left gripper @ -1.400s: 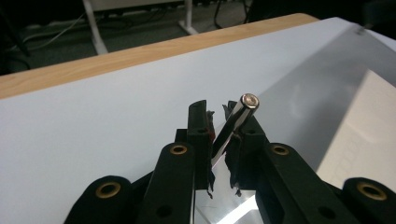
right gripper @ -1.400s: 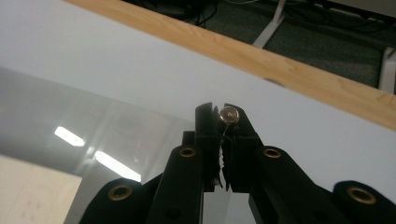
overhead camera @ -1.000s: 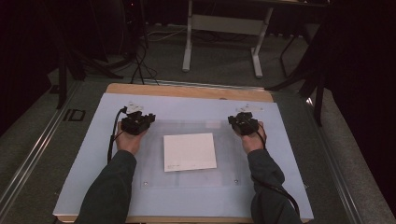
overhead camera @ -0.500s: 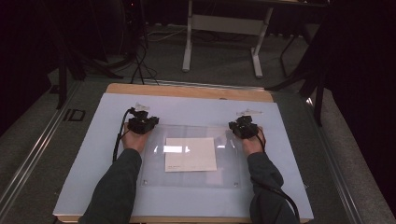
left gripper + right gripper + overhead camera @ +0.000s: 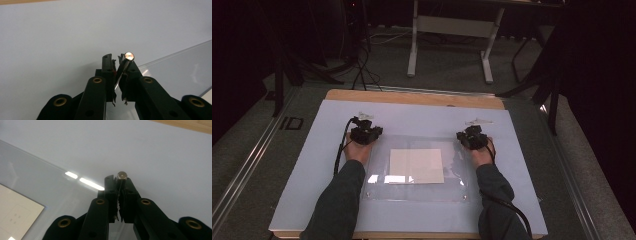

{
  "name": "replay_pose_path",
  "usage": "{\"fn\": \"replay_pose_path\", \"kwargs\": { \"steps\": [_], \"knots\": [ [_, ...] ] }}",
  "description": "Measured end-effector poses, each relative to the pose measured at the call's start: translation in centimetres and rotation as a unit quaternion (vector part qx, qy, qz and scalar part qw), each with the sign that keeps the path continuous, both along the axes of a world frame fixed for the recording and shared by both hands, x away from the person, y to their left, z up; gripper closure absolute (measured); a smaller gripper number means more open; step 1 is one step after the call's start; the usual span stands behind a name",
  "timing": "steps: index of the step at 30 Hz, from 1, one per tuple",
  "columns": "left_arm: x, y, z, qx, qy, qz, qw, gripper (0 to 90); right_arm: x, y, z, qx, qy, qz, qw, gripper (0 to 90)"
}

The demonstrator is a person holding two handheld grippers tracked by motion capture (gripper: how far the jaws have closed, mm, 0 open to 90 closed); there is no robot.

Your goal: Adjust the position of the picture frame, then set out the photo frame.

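In the high view, a clear plastic sheet (image 5: 414,192) lies flat on the pale blue mat (image 5: 302,190) that covers the wooden counter (image 5: 412,97), and a white paper square (image 5: 417,165) shows in the middle of it, whether on or under the sheet cannot be told. The left gripper (image 5: 365,134) sits at the sheet's far left corner and the right gripper (image 5: 472,137) at its far right corner, each in a hand whose dark sleeve comes in from the bottom edge, with a black cable trailing from each. Small silver studs mark the sheet's two near corners. Beyond the counter stand a grey floor and the white legs of a frame (image 5: 449,30). In the left gripper view, the two black jaws stand close together, clamped on the corner of the clear plastic sheet (image 5: 180,70); a round silver stud (image 5: 129,56) on that corner sticks up just above the jaw tips, tilted a little to the right, and the sheet's edge runs off toward the upper right over the mat (image 5: 55,37). A strip of the counter's wood shows at the top left. In the right gripper view, the jaws are likewise pressed together on the sheet's (image 5: 37,177) other far corner, with a silver stud (image 5: 121,175) upright right at their tips. The sheet's edge slants off to the upper left with two bright glints of light on it, the paper square (image 5: 17,215) shows at the lower left, and the counter's wood crosses the top right corner.
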State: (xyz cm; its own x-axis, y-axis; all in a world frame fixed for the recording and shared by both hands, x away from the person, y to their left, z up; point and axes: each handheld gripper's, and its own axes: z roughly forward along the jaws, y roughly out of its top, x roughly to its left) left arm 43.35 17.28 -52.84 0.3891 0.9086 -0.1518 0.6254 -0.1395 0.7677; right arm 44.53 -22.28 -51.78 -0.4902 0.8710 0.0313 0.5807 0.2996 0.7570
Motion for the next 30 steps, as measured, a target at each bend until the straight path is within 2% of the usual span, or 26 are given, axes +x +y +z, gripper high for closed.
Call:
{"fn": "replay_pose_path", "kwargs": {
  "steps": [21, 28, 30],
  "knots": [
    [-0.11, 0.15, -0.15, -0.008, -0.003, -0.001, 1.0000, 82.1, 0.17, -0.15, -0.23, 0.008, -0.007, 0.006, 0.9999, 85.2],
    [-0.06, 0.38, -0.26, -0.020, -0.002, -0.006, 0.9998, 80.9, 0.17, -0.21, -0.25, 0.009, -0.007, 0.008, 0.9999, 85.1],
    [-0.10, 0.63, -0.33, -0.030, 0.001, -0.010, 0.9995, 79.9, 0.21, -0.29, -0.27, 0.012, -0.006, 0.010, 0.9999, 84.6]
  ]
}}
